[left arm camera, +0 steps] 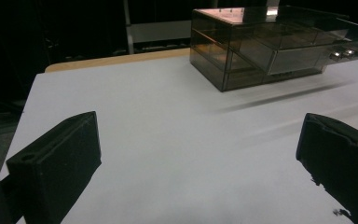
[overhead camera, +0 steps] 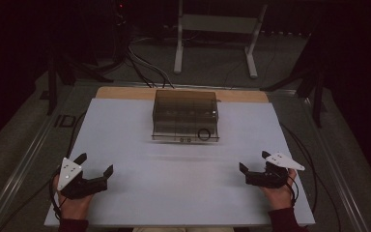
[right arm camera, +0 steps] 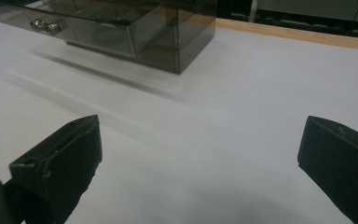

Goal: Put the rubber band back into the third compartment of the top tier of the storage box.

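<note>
A smoky see-through plastic drawer box (overhead camera: 185, 115) stands at the far middle of the white table (overhead camera: 174, 174), its lower drawer pulled out toward me with a small dark ring (overhead camera: 204, 134) in it. The same box (left arm camera: 265, 44) sits far right in the left gripper view, and the box (right arm camera: 121, 25) lies upper left in the right gripper view with two knobs (right arm camera: 44, 26) on the drawer front. My left gripper (overhead camera: 95, 165) rests open near the front left. My right gripper (overhead camera: 254, 162) is open near the front right. Nothing lies between either pair of jaws.
A wooden strip (overhead camera: 125, 93) edges the table's far side. Behind it stand a white metal frame (overhead camera: 217, 29) and cables (overhead camera: 145, 67) on the dark floor. A black stand (overhead camera: 58, 67) is at the far left.
</note>
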The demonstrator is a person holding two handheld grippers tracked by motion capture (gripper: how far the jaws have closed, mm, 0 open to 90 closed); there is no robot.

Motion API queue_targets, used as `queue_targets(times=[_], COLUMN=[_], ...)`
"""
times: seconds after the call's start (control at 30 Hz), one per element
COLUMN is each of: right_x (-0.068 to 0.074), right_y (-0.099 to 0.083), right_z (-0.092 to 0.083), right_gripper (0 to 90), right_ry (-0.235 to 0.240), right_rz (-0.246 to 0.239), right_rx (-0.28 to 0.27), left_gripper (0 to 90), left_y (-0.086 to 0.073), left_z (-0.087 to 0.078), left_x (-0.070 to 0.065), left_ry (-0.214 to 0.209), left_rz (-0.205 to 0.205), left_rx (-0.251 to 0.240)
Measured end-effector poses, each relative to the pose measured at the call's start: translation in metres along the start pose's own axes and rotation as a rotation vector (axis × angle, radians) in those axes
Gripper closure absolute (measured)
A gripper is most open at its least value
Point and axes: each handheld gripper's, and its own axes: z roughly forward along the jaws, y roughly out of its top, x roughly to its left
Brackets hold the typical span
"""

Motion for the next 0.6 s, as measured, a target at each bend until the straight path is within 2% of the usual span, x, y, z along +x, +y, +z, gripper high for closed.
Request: queue_targets(times=[0.13, 0.33, 0.6], right_x=[0.001, 0.0, -0.005], right_y=[-0.004, -0.007, -0.012], right_z=[-0.003, -0.008, -0.003], right_gripper=[0.2, 0.2, 0.2], right_ry=[0.001, -0.006, -0.024], right_rz=[-0.002, -0.004, 0.006], right_rx=[-0.014, -0.016, 0.037], left_gripper=[0.6, 0.6, 0.6], left_y=[-0.002, -0.003, -0.004], left_z=[0.0, 0.0, 0.0], left_x=[0.0, 0.0, -0.002], left_ry=[-0.001, 0.0, 0.016], left_rz=[-0.008, 0.003, 0.003], left_rx=[0.0, 0.007, 0.018])
